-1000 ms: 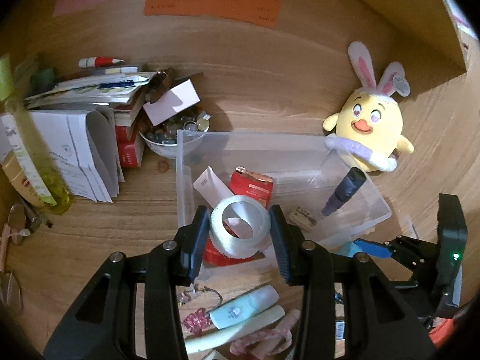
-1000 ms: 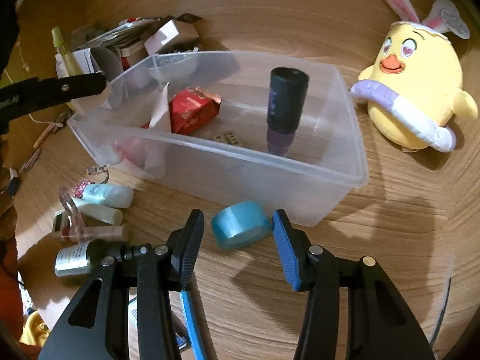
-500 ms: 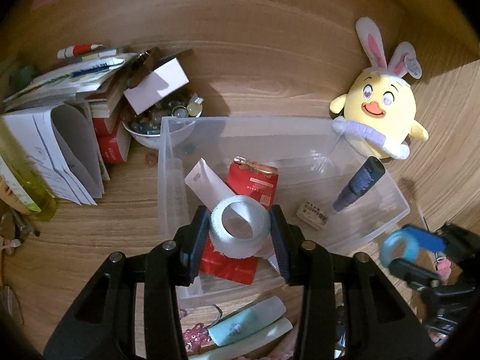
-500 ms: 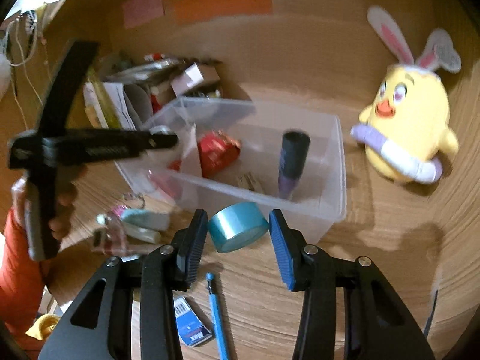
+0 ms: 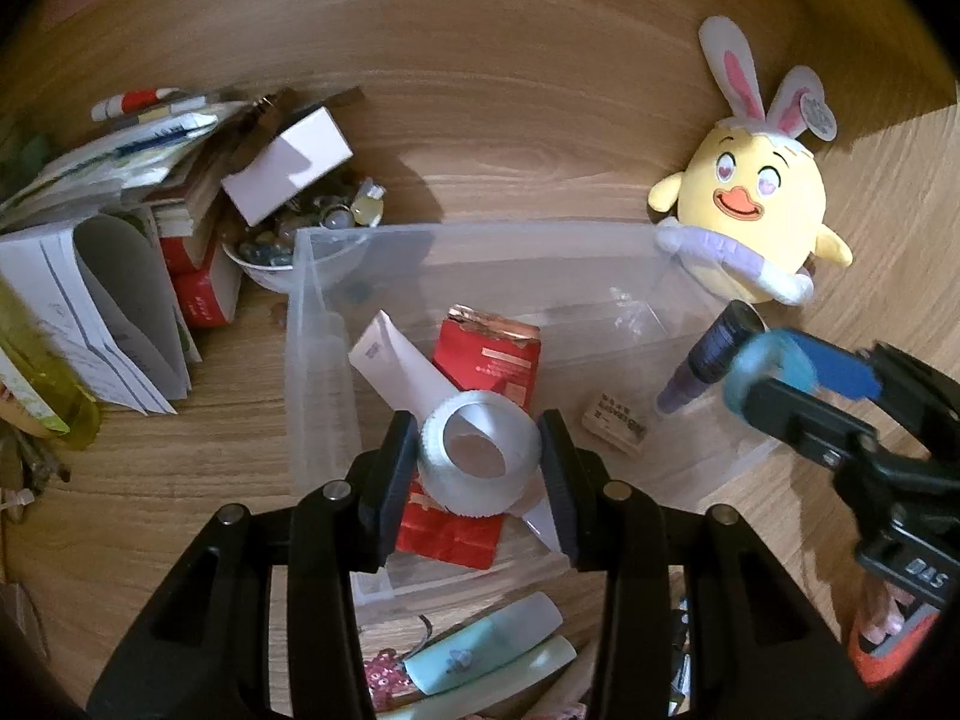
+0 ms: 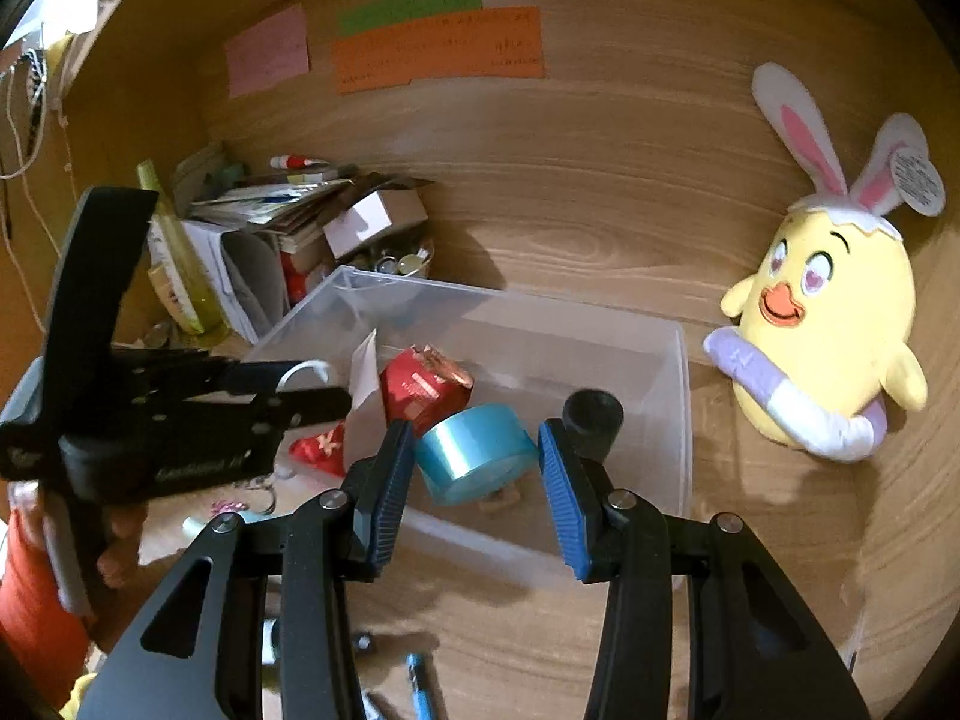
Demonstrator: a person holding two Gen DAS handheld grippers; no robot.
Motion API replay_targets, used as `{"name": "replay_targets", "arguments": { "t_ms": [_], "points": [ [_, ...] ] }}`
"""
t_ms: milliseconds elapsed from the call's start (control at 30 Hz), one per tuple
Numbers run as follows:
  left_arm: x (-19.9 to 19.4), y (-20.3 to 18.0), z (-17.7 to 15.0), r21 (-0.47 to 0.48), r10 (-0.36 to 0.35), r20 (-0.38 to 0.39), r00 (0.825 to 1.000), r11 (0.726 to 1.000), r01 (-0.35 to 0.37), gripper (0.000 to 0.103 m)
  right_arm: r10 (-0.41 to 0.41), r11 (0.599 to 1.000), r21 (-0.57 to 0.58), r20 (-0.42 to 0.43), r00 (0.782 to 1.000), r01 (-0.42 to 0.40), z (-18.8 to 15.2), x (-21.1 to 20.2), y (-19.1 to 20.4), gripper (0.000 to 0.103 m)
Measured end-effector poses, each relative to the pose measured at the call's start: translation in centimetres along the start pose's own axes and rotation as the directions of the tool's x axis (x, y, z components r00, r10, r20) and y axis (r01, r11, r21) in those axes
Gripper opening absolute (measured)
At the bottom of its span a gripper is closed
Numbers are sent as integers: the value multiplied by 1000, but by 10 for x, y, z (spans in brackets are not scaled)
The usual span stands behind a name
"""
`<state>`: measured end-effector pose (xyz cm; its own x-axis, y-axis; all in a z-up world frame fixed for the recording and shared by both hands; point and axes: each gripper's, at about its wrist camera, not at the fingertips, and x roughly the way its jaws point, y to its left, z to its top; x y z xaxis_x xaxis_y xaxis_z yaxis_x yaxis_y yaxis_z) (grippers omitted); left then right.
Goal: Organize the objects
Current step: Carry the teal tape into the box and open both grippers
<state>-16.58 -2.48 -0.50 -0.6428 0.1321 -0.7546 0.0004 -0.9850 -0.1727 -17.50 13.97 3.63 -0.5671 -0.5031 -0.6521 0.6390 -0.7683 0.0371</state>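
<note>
Both grippers pinch tape: left gripper (image 5: 480,468) a white tape roll (image 5: 477,462), right gripper (image 6: 477,462) a blue tape roll (image 6: 474,453) I've just lifted over the clear bin (image 6: 681,396), ready to drop.

We count 2 tape rolls, 1 white (image 5: 477,461) and 1 blue (image 6: 474,453), 1 clear plastic bin (image 5: 480,234), 1 yellow plush chick (image 5: 753,213), 1 red packet (image 5: 489,354) and 1 dark tube (image 5: 714,348).

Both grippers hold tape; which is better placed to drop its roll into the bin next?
Left, probably. The left gripper holds the white tape over the bin's inside. The right gripper's blue tape looks nearer the front wall.
</note>
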Motion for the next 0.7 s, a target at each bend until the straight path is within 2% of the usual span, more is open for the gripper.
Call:
{"name": "replay_targets", "arguments": {
  "t_ms": [100, 167, 267, 433, 567, 700],
  "points": [
    [-2, 2, 0, -6, -26, -5, 1000, 1000, 26, 46, 3, 1000, -2, -17, 1000, -3, 3, 10, 1, 39],
    [-5, 2, 0, -5, -19, 10, 1000, 1000, 19, 56, 4, 1000, -3, -23, 1000, -4, 3, 16, 1, 39],
    [-8, 4, 2, -2, -3, 23, 1000, 1000, 3, 58, 4, 1000, 0, -36, 999, -4, 3, 25, 2, 39],
    [-18, 9, 1, -14, -22, 40, 999, 1000, 23, 59, 6, 1000, -3, -62, 998, -6, 4, 38, 4, 39],
    [-35, 9, -4, -5, 4, 86, 996, 1000, -3, 70, 14, 1000, -4, -83, 996, -15, 3, 49, 6, 39],
    [-52, 10, -13, 4, 25, 125, 992, 1000, -25, 76, 21, 1000, -6, -98, 995, -22, 3, 55, 7, 39]
  ]
}}
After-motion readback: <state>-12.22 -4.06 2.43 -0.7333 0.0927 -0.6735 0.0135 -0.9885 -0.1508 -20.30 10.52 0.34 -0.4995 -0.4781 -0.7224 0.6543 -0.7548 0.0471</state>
